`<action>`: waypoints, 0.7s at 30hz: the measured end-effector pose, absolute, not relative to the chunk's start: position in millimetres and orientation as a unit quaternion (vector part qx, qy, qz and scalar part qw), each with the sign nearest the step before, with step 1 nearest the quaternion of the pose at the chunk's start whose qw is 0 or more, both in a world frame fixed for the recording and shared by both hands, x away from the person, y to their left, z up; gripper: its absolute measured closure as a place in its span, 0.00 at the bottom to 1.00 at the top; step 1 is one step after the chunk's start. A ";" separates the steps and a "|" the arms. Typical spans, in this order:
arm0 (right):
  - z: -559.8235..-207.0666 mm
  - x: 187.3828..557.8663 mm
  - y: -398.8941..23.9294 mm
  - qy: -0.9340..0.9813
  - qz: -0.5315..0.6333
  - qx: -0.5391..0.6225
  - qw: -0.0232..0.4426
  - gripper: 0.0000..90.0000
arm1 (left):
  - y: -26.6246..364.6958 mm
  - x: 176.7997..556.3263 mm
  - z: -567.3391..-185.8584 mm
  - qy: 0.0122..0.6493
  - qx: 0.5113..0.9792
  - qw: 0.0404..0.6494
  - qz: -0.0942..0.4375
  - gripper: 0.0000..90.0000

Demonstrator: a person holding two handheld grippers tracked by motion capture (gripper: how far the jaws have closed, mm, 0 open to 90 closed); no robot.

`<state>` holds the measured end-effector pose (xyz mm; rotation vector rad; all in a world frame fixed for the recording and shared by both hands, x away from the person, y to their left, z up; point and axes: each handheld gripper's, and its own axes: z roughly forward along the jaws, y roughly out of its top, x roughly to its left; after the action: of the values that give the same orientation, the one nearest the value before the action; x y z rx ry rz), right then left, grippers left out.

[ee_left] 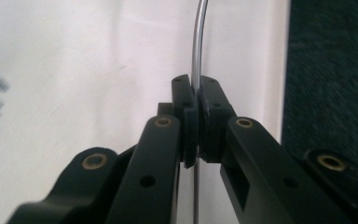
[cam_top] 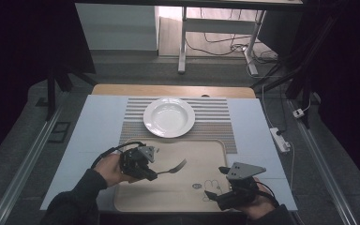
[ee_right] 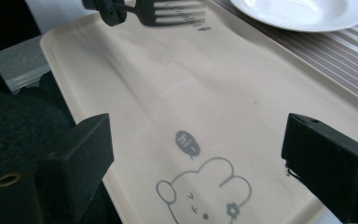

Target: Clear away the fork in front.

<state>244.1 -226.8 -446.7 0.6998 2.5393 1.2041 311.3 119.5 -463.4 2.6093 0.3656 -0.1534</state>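
A metal fork (cam_top: 173,168) hangs over the beige tray (cam_top: 187,192), held by its handle in my left gripper (cam_top: 153,174), tines pointing right. In the left gripper view the jaws are shut on the thin fork handle (ee_left: 196,51), which curves up out of the frame. My right gripper (cam_top: 218,183) stands open above the tray's right front part, nothing between its jaws. In the right gripper view the fork (ee_right: 168,13) shows at the top, above the tray (ee_right: 135,93). A white deep plate (cam_top: 168,117) rests on a striped placemat (cam_top: 215,117) behind the tray.
The tray carries a small cartoon bear drawing (ee_right: 205,191) near the right gripper. The table's white surface (cam_top: 93,126) lies on both sides of the mat. A power strip (cam_top: 280,139) sits off the table's right edge. Desk legs and cables stand beyond the far edge.
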 end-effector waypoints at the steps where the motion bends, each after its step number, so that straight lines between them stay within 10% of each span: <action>1: -446.6 243.9 -228.4 0.869 0.412 0.242 0.124 0.09 | 122.0 311.1 -465.1 0.154 0.955 0.247 -0.050 0.96; 21: -451.3 231.9 -254.1 0.862 0.375 0.298 0.169 0.06 | 150.5 296.1 -482.7 0.408 0.880 0.241 -0.014 0.96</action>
<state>231.9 -254.1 -451.3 0.8475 2.4503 1.0650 296.1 150.5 -482.7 2.4075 1.1163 -0.0369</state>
